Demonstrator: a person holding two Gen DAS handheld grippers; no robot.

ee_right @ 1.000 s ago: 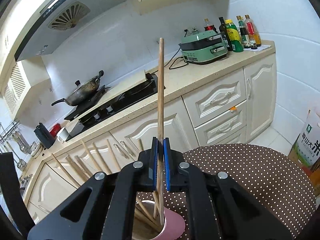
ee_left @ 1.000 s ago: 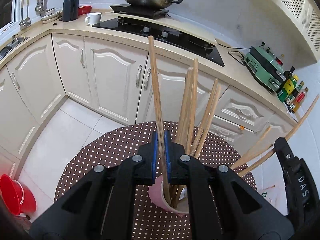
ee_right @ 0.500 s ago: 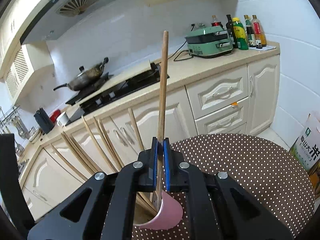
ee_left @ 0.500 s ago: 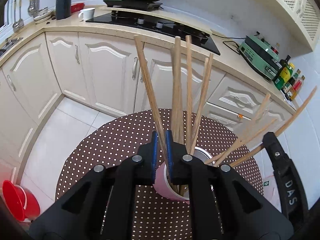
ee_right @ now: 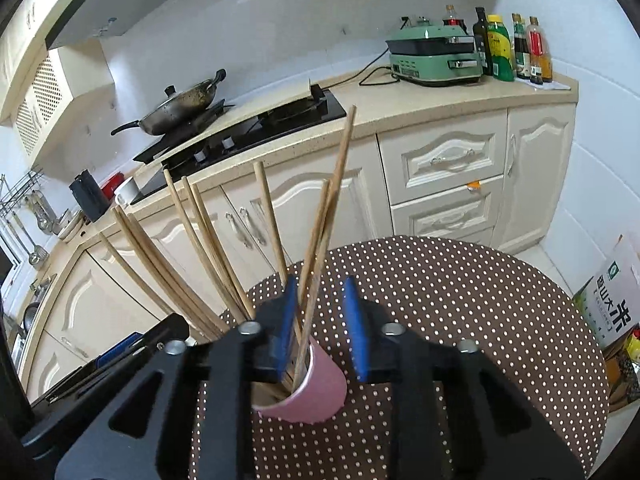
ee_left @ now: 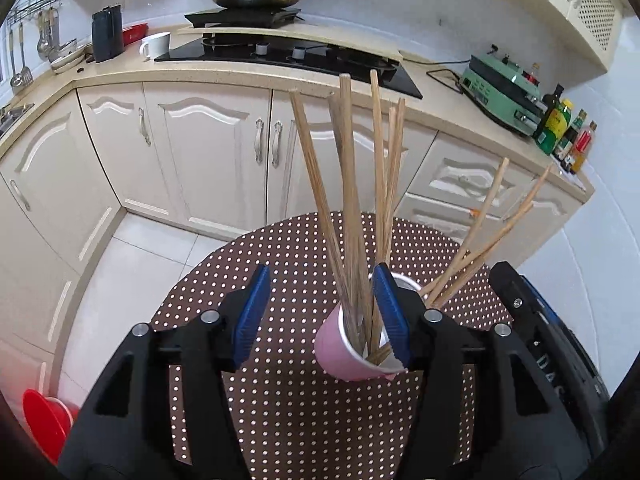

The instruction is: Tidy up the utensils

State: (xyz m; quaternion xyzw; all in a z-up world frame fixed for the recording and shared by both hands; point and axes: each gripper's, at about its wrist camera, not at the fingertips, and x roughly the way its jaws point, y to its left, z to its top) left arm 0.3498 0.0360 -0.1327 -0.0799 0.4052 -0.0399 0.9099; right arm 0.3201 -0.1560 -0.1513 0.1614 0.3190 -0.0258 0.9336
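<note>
— Wooden chopsticks (ee_left: 352, 208) where?
— All upright in pink cup (ee_left: 344, 356), lower centre, on dotted table (ee_left: 280, 408).
— Grippers?
— Left gripper (ee_left: 320, 312) & right gripper (ee_right: 320, 324) just been opening, jaws spread, nothing pinched.

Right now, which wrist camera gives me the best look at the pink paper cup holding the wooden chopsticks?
The left wrist view: the pink paper cup shows its open rim, its white inside and the wooden chopsticks entering it. In the right wrist view the cup is partly hidden behind the gripper's black frame, with only its outer wall showing.
</note>
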